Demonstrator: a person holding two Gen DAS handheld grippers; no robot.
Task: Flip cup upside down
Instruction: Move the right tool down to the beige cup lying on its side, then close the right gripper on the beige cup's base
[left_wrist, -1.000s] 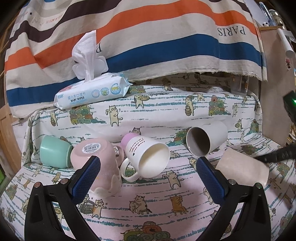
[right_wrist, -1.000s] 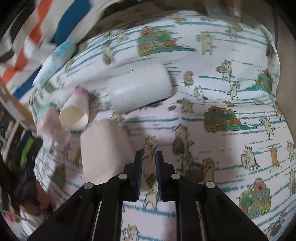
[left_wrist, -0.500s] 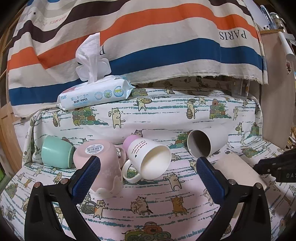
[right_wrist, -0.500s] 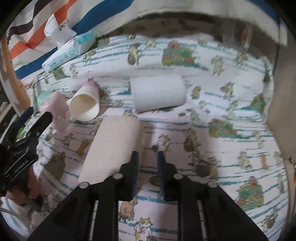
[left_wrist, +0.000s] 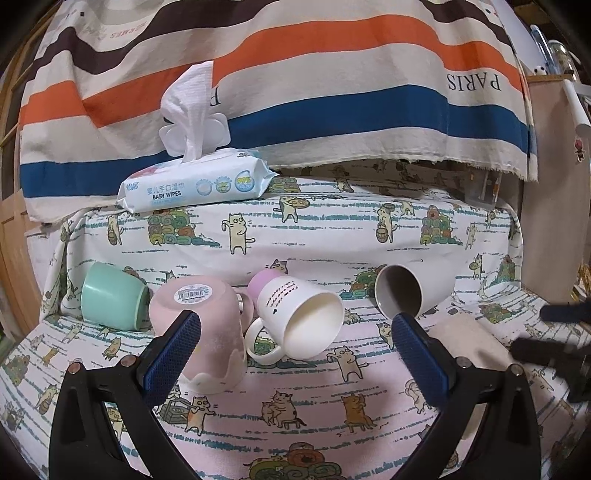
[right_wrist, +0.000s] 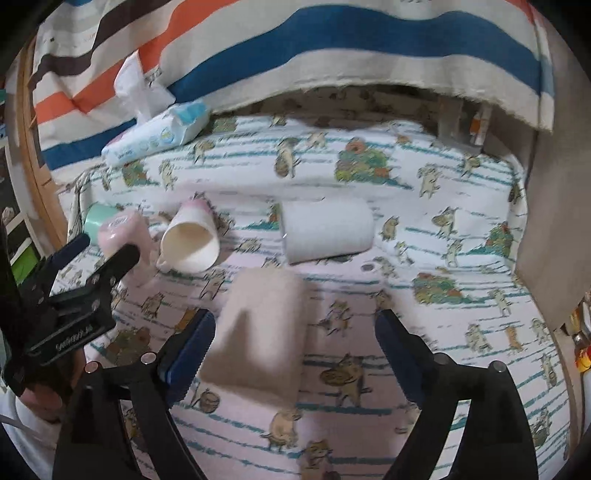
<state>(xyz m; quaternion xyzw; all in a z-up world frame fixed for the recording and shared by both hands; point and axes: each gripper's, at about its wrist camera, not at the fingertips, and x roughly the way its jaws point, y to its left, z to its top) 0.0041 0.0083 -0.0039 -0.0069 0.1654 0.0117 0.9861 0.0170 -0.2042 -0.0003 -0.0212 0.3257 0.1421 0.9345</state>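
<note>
Several cups lie on a cat-print cloth (left_wrist: 314, 398). A beige cup (right_wrist: 258, 332) lies on its side just ahead of my right gripper (right_wrist: 291, 347), which is open and empty; the cup also shows in the left wrist view (left_wrist: 469, 343). A white tumbler (left_wrist: 410, 291) (right_wrist: 327, 232) lies on its side behind it. A white mug with a pink base (left_wrist: 295, 317) (right_wrist: 192, 243) lies on its side. A pink cup (left_wrist: 203, 325) stands upside down, a mint cup (left_wrist: 110, 299) lies beside it. My left gripper (left_wrist: 295, 354) is open and empty, in front of the pink cup and mug.
A pack of baby wipes (left_wrist: 195, 181) sits on a raised cloth-covered ledge at the back. A striped cloth (left_wrist: 314, 92) hangs behind it. A brown panel (left_wrist: 550, 221) stands at the right edge. The left gripper shows in the right wrist view (right_wrist: 85, 280).
My right gripper has opened from shut and drawn back level with the beige cup's left side. The left gripper has barely moved.
</note>
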